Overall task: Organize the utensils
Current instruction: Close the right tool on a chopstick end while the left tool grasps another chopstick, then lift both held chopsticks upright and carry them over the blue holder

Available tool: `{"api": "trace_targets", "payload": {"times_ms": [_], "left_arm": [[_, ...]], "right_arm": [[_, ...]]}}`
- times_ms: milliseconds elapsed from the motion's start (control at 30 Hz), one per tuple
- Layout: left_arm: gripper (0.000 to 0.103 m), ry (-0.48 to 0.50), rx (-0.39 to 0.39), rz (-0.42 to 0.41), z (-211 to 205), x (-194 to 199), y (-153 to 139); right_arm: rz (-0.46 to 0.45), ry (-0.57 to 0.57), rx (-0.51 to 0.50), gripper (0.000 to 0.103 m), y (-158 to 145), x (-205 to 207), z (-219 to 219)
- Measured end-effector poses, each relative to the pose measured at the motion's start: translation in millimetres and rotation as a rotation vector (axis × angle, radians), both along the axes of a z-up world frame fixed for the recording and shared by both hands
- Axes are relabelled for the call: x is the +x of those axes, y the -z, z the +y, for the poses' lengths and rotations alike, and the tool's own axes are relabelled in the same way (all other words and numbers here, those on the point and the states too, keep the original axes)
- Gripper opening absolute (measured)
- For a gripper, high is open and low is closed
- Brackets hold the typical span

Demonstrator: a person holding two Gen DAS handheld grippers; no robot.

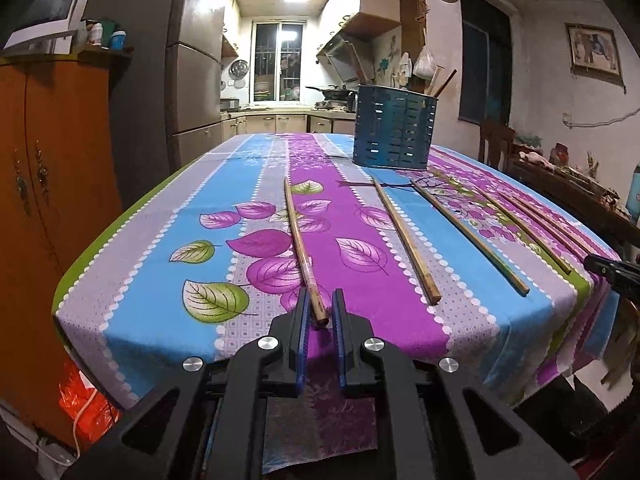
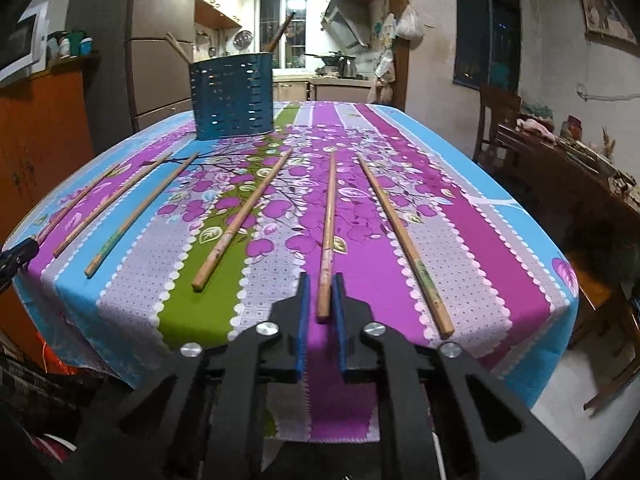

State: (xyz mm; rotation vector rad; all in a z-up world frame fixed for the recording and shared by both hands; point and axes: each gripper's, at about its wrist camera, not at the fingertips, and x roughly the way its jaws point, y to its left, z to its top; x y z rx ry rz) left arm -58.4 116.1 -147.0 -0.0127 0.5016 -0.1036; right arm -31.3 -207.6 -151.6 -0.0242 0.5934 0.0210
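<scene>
Two tools, each closed on the near end of a chopstick. Left tool [image 1: 321, 305]: blue pads pinch a wooden chopstick [image 1: 301, 242] close to its near tip; the stick runs away from the camera across the purple leaf stripe of the tablecloth [image 1: 160, 248], far end lying on the cloth. Right tool [image 2: 321, 292]: jaws narrowed onto another chopstick [image 2: 329, 220], which sits between the pads and runs almost straight ahead across the purple band.

Loose sticks on the table (all lying flat, roughly parallel, none touching each other as far as the views show): in the right wrist view one just right of the held stick [image 2: 404, 244], one left on the green stripe [image 2: 244, 216], then three more fanned out toward the left edge, the nearest of them [image 2: 140, 216]. In the left wrist view the next loose stick [image 1: 405, 240] lies right of the held one, more beyond it toward the table's right side.

Blue perforated utensil holder [image 1: 394, 126] stands upright at the far end of the table, well apart from both tools, with a few sticks already poking out of its top. Kitchen behind it.
</scene>
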Motion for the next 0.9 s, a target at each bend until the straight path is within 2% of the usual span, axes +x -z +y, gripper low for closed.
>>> {"api": "trace_targets", "payload": {"times_ms": [100,200,300,433,667,900], "left_arm": [[0.012,-0.009,-0.017,-0.01,0.5,-1.9,0.7],[0.009,-0.022,0.01,-0.015,-2.4,-2.4,0.5],[0.008,-0.039,-0.018,0.001,0.2,-0.5,-1.6],[0.007,-0.095,0.016,0.009,-0.6,2.3,-6.0],[0.007,-0.145,0.087,-0.017,-9.5,2.9,-27.4],[0.007,-0.176,0.065,-0.042,-10.7,5.3,-53.6]], "right_arm": [[-0.008,-0.019,0.009,0.005,-0.5,-0.7,-1.9],[-0.003,-0.037,0.035,0.005,-1.9,-0.4,-7.3],[-0.001,-0.055,0.071,0.005,-3.4,-2.3,-14.6],[-0.014,-0.081,0.123,0.005,-8.1,-4.8,-21.0],[-0.081,-0.126,0.174,0.005,-27.9,-9.8,-35.8],[-0.182,-0.175,0.172,0.005,-64.2,-13.7,-48.4]]}}
